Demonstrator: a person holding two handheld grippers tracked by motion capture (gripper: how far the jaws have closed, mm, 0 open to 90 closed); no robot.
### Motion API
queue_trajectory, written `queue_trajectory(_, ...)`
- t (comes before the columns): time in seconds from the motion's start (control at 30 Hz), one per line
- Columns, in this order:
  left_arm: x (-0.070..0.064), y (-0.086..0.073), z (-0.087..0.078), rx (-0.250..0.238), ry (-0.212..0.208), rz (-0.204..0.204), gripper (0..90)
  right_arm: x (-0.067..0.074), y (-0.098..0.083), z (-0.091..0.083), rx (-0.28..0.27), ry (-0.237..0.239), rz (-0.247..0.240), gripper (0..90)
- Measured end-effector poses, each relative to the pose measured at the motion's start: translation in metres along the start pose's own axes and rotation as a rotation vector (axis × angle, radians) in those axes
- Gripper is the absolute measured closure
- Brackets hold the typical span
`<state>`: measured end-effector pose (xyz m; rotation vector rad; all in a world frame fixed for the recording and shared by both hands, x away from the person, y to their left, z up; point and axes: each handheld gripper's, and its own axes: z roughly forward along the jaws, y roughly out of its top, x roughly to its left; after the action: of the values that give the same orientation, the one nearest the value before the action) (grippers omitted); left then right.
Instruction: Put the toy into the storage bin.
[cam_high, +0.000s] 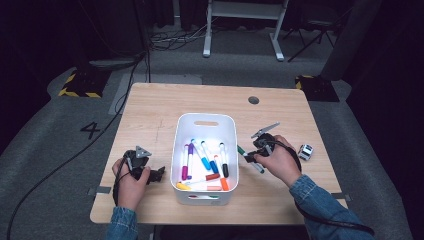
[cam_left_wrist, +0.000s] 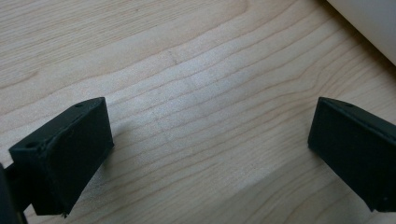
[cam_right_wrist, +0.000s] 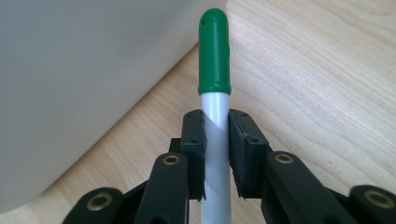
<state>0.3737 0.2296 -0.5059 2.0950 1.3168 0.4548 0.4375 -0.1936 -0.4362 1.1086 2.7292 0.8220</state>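
Right gripper (cam_right_wrist: 216, 154): closed on the white barrel of a green-capped marker (cam_right_wrist: 215, 51), cap pointing away past the jaw tips.
Marker's place: held above the wooden table (cam_high: 280, 107), just beside the right wall of the white bin (cam_high: 205, 120).
Left gripper (cam_left_wrist: 210, 154): jaws wide apart, nothing between them, low over bare tabletop left of the bin.
Bin contents: several coloured markers (cam_high: 202, 155) lying loose.
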Motion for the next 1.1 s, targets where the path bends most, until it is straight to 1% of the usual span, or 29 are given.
queue_trajectory(0.07, 0.0, 0.0, 0.0, 0.0, 0.0, 0.0, 0.0, 0.001, 0.001, -0.005, -0.013, 0.001, -0.001, 77.2)
queue_trajectory(0.17, 0.0, 0.0, 0.0, -0.001, 0.001, 0.0, 0.0, 0.001, 0.002, -0.015, -0.044, 0.014, -0.006, 77.2)
queue_trajectory(0.23, 0.0, 0.0, 0.0, -0.003, 0.003, 0.0, 0.0, 0.003, 0.003, -0.022, -0.06, 0.015, 0.004, 77.2)
queue_trajectory(0.37, 0.0, 0.0, 0.0, -0.003, 0.003, 0.0, 0.0, 0.007, 0.005, -0.037, -0.093, 0.027, -0.006, 77.3)
queue_trajectory(0.43, 0.0, 0.0, 0.0, -0.003, 0.003, 0.0, 0.0, 0.009, 0.006, -0.043, -0.096, 0.025, -0.009, 77.2)
queue_trajectory(0.5, 0.0, 0.0, 0.0, -0.003, 0.003, 0.0, 0.0, 0.012, 0.008, -0.05, -0.109, 0.035, -0.009, 77.2)
queue_trajectory(0.53, 0.0, 0.0, 0.0, -0.001, 0.001, 0.0, 0.0, 0.012, 0.008, -0.053, -0.111, 0.03, -0.011, 77.2)
queue_trajectory(0.57, 0.0, 0.0, 0.0, -0.001, 0.001, 0.0, 0.0, 0.012, 0.008, -0.053, -0.111, 0.03, -0.011, 77.2)
queue_trajectory(0.6, 0.0, 0.0, 0.0, -0.003, 0.003, 0.0, 0.0, 0.016, 0.009, -0.061, -0.127, 0.039, -0.008, 77.3)
queue_trajectory(0.8, 0.0, 0.0, 0.0, 0.0, 0.004, 0.001, 0.0, 0.023, 0.013, -0.079, -0.161, 0.055, -0.014, 77.2)
queue_trajectory(0.83, 0.0, 0.0, 0.0, -0.001, 0.001, 0.0, 0.0, 0.024, 0.014, -0.082, -0.165, 0.052, -0.025, 77.2)
queue_trajectory(0.93, 0.0, 0.0, 0.0, -0.002, 0.003, 0.001, 0.1, 0.029, 0.016, -0.089, -0.177, 0.06, -0.028, 77.2)
queue_trajectory(1.07, 0.0, 0.0, 0.0, 0.0, 0.0, 0.001, 0.0, 0.036, 0.019, -0.094, -0.18, 0.071, -0.045, 77.2)
queue_trajectory(1.1, 0.0, 0.0, 0.0, -0.003, 0.003, 0.0, 0.0, 0.038, 0.02, -0.095, -0.184, 0.075, -0.059, 77.2)
